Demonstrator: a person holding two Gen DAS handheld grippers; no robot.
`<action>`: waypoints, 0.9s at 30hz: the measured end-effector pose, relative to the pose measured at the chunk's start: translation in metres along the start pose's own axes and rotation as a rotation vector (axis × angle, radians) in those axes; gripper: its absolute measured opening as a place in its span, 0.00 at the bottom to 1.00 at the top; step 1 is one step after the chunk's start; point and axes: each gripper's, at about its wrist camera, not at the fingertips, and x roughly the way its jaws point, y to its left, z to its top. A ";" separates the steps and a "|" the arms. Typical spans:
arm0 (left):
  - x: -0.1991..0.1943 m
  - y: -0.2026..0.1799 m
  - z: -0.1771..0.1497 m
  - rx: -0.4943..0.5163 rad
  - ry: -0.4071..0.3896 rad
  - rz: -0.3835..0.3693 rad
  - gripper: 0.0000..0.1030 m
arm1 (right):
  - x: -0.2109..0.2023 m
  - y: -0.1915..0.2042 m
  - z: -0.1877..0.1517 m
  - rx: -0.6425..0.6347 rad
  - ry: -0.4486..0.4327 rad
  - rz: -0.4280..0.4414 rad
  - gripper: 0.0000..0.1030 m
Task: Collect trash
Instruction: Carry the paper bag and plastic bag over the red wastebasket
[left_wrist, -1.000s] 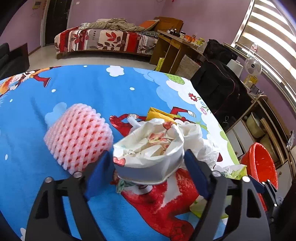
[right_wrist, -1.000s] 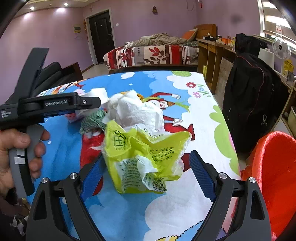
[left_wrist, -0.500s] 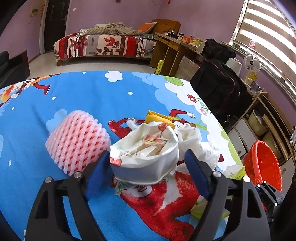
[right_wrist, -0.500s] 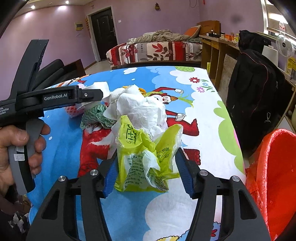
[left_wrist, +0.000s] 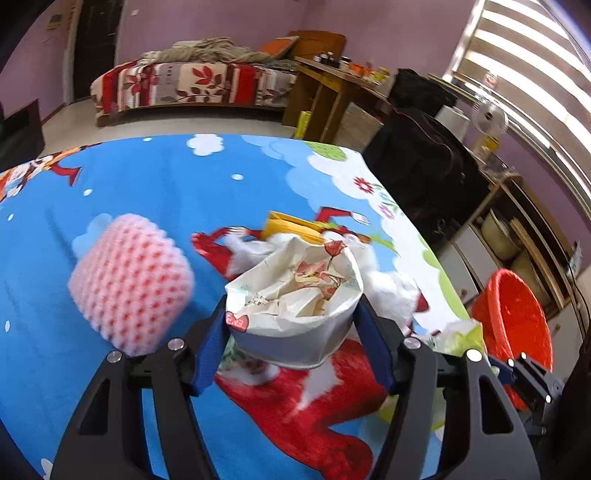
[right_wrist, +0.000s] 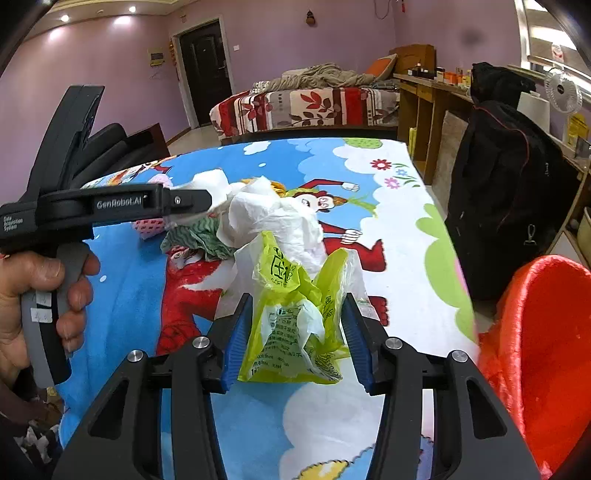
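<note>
Now both jaws have just been closing: my left hand-held gripper (left_wrist: 291, 325) pinches the crumpled paper bag (left_wrist: 295, 295), my right hand-held gripper (right_wrist: 295, 332) the yellow-green plastic bag (right_wrist: 295, 325), both on the worktop (right_wrist: 388, 229). I should squeeze firmly before lifting toward the red bin (right_wrist: 546, 350).

Far half of the blue cartoon tablecloth (left_wrist: 177, 192) is bare — open passage from the pile back to the far table edge. Pink foam net (left_wrist: 131, 282) sits just left of the left gripper (left_wrist: 291, 334), blocking a leftward sweep. White crumpled bag (right_wrist: 275, 218) and green rag (right_wrist: 201, 236) crowd the middle, between the two tools. Right side: cloth strip beside the red bin (right_wrist: 543, 354) is clear — the black bag (right_wrist: 506, 192) stands behind the bin.
</note>
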 end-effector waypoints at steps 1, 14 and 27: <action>0.000 -0.004 -0.001 0.006 0.006 -0.013 0.61 | -0.002 -0.002 -0.001 0.005 -0.003 -0.001 0.45; 0.007 -0.062 -0.024 0.086 0.070 -0.164 0.61 | -0.041 -0.031 -0.011 0.046 -0.049 -0.065 0.45; 0.012 -0.097 -0.046 0.169 0.125 -0.224 0.61 | -0.088 -0.062 -0.024 0.090 -0.101 -0.122 0.45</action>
